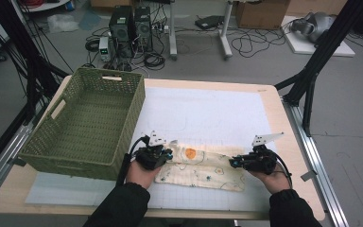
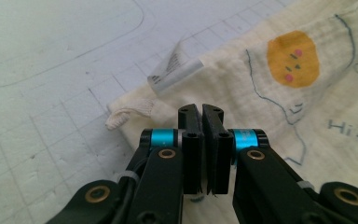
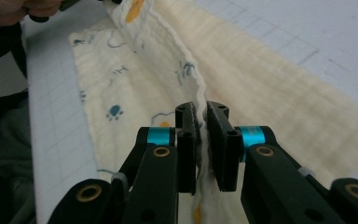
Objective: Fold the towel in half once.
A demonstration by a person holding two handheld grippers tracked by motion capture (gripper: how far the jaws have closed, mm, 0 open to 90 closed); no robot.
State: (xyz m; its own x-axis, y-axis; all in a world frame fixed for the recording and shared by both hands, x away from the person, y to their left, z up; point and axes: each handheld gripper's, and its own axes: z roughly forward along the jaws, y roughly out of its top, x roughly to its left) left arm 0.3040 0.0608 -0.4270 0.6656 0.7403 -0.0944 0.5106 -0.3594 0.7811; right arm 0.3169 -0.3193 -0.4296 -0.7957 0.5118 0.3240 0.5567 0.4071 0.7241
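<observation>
A person at a light wooden table [image 1: 283,118] works a cream printed cloth [image 1: 203,168] with a hand-held gripper at each end, the cloth lying folded lengthwise on a white gridded mat [image 1: 208,111] near the table's front edge. From above, the left gripper [image 1: 163,153] sits at the cloth's left end and the right gripper [image 1: 234,162] at its right end, with a green woven basket [image 1: 87,120] standing just left of the left hand; at that distance the jaws cannot be read.

The left gripper view brings its own pair close: the black jaws are pressed together over the cloth's corner, though whether fabric lies between them cannot be told. The same view picks out a white care label [image 2: 175,70] curling up at the hem and an orange face print [image 2: 292,58] with pink cheeks.

The right gripper view settles what the overhead picture leaves open: the jaws are clamped on a raised fold of the cloth [image 3: 198,100], whose edge runs as a ridge away toward the other hand [image 3: 23,9] at the top left. It also shows a small blue paw print [image 3: 114,111].
</observation>
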